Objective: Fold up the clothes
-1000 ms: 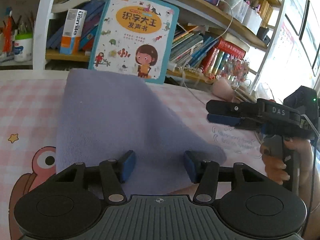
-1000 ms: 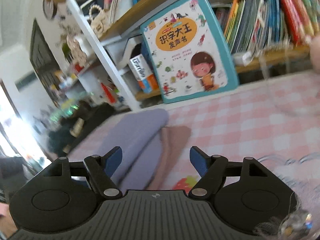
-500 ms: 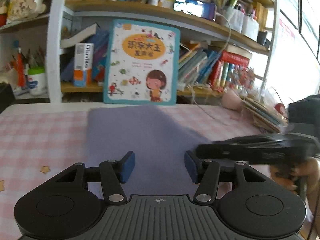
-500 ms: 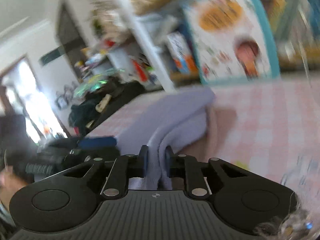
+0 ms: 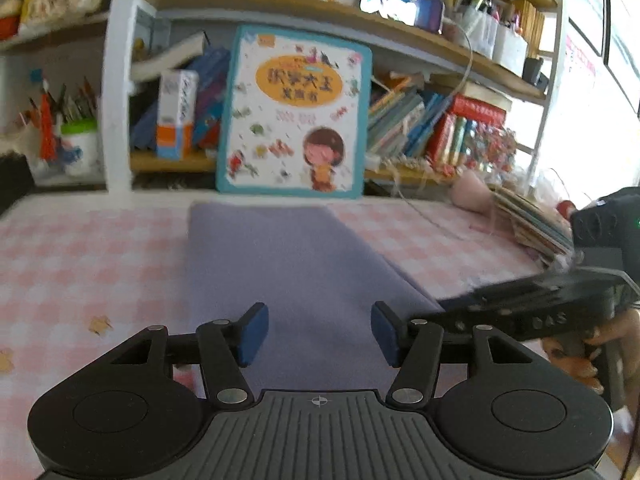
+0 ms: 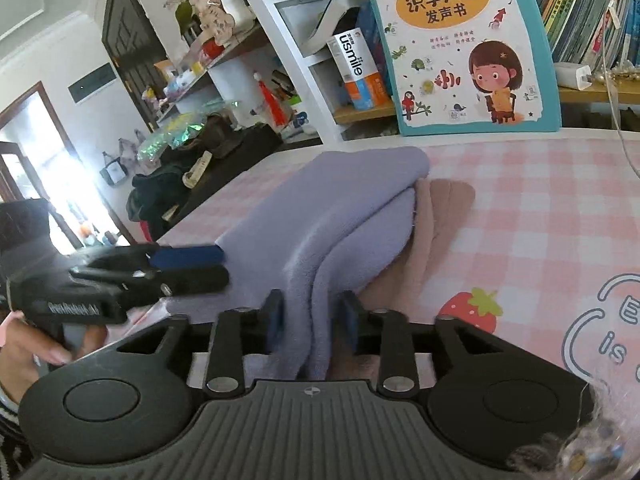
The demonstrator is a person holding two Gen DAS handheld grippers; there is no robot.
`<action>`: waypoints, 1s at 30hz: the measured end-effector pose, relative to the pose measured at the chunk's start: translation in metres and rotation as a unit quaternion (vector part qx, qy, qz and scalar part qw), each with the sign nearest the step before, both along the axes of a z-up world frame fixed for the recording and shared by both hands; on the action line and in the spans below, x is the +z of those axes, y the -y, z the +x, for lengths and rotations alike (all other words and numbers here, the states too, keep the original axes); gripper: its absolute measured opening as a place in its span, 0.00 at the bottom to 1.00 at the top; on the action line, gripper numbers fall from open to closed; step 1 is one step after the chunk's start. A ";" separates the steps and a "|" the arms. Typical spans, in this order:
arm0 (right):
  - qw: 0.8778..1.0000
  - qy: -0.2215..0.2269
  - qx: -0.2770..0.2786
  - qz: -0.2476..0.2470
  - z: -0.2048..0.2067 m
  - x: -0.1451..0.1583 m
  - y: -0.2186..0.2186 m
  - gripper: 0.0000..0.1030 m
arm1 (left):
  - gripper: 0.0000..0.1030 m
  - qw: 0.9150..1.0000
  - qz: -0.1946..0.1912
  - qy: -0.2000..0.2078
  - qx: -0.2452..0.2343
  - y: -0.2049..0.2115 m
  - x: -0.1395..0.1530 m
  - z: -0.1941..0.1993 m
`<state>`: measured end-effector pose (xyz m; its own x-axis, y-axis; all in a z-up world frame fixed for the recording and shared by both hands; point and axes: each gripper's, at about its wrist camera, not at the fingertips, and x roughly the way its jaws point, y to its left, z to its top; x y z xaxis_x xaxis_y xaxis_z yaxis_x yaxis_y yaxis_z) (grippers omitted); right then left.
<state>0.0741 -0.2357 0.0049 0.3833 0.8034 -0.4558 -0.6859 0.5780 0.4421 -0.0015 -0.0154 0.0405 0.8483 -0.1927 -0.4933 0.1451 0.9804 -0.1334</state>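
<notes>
A lavender cloth lies folded on the pink checked table. In the right wrist view the lavender cloth shows several layers over a pink cloth. My right gripper is shut on the near edge of the lavender cloth. It also shows from the side in the left wrist view. My left gripper is open, just above the cloth's near end, holding nothing. It shows at the left in the right wrist view.
A large children's book leans against the bookshelf at the back of the table. A stack of books and a pink object lie at the right. A cable hangs at the right.
My right gripper closed on the lavender cloth's edge and now holds it steady. My left gripper stayed open and drew back a little over the cloth.
</notes>
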 end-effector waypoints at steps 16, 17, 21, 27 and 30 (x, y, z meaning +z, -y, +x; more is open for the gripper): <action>0.985 -0.132 -0.072 0.088 0.031 -0.019 0.018 0.75 | 0.80 0.987 -0.136 -0.082 0.038 -0.062 -0.027 0.045; 0.984 -0.134 -0.072 0.090 0.031 -0.019 0.018 0.75 | 0.80 0.985 -0.142 -0.086 0.037 -0.063 -0.030 0.048; 0.980 -0.144 -0.086 0.103 0.028 -0.018 0.019 0.74 | 0.80 0.979 -0.171 -0.102 0.035 -0.067 -0.040 0.060; 0.980 -0.157 -0.090 0.084 0.025 -0.015 0.010 0.66 | 0.74 0.975 -0.190 -0.110 0.037 -0.068 -0.043 0.064; 0.982 -0.154 -0.080 0.069 0.019 -0.012 0.006 0.61 | 0.68 0.979 -0.170 -0.109 0.029 -0.060 -0.037 0.058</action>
<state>0.0927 -0.2413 -0.0075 0.3701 0.8060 -0.4620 -0.4119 0.5881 0.6960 0.0564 0.0449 0.0035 0.7446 -0.3309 -0.5797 0.0217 0.8800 -0.4744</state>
